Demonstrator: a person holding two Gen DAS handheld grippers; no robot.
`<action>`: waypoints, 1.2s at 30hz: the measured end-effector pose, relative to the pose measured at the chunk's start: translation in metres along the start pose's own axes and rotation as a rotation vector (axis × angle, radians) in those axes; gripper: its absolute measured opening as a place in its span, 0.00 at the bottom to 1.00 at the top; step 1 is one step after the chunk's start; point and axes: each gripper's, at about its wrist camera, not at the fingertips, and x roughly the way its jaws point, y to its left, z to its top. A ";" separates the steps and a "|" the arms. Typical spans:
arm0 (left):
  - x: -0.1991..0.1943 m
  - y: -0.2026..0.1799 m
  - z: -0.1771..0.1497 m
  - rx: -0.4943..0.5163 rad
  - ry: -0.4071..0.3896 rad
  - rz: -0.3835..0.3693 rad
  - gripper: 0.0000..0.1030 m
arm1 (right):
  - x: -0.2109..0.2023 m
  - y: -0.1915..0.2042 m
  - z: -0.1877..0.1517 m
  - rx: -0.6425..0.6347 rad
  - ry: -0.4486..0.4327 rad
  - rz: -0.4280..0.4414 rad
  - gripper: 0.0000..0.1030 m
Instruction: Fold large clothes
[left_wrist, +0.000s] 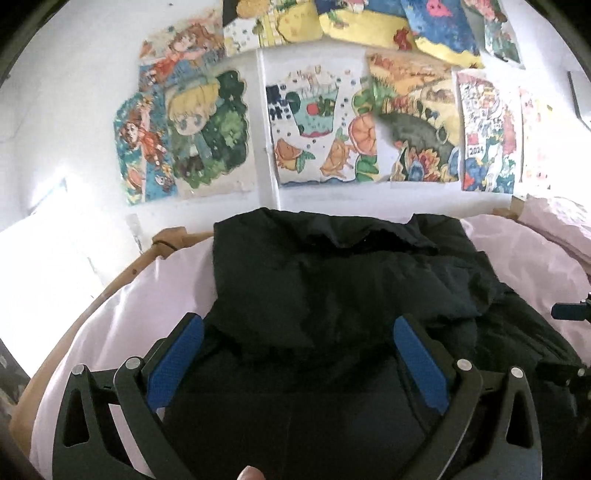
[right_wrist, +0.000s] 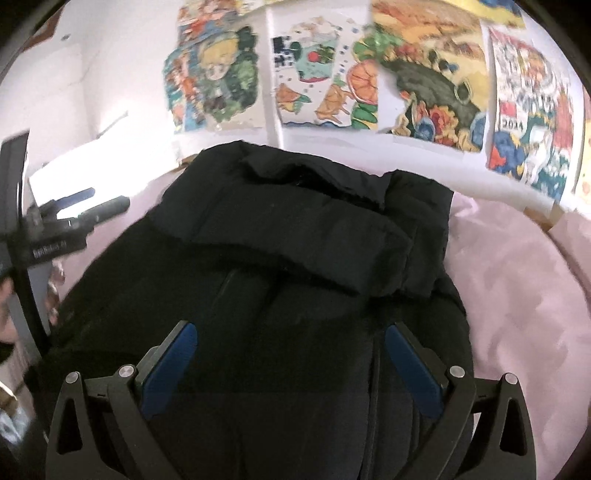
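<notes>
While both grippers hang above it, the black puffer jacket (left_wrist: 332, 288) lies folded on the bed sheet (left_wrist: 155, 295), a pale pink one, filling the centre and lower half of each view.

Left wrist view: left gripper (left_wrist: 295, 354) has its jaws spread wide, blue pads (left_wrist: 421, 365) at lower left and lower right of frame, nothing pinched. Jacket fabric shows betw. the two fingers and runs up past the tips to the frame's centre; can't tell if the tips touch the cloth or sit just above it. A folded-over flap of the jacket crosses the upper centre. Wooden bed frame (left_wrist: 110, 291) curves along the left edge of the sheet. Right gripper's tip pokes in at the right edge, approx. mid-height.

Right wrist view: right gripper (right_wrist: 291, 350) likewise has jaws spread, no cloth gripped. Jacket lies betw. and beyond the fingers, with a thick folded band slanting across mid-frame. The left gripper shows at the left edge, over the sheet just beside the jacket's left side.

Colourful drawings (left_wrist: 207, 129) cover the white wall (left_wrist: 74, 92) across the top of both views.
</notes>
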 end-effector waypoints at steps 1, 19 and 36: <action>-0.007 0.000 -0.002 -0.001 0.003 -0.006 0.99 | -0.006 0.005 -0.005 -0.005 0.007 -0.005 1.00; -0.093 -0.019 -0.062 0.148 0.222 -0.185 0.99 | -0.082 0.058 -0.068 -0.066 0.169 0.007 1.00; -0.140 -0.023 -0.154 0.221 0.264 -0.308 0.99 | -0.087 0.087 -0.159 -0.413 0.277 -0.049 1.00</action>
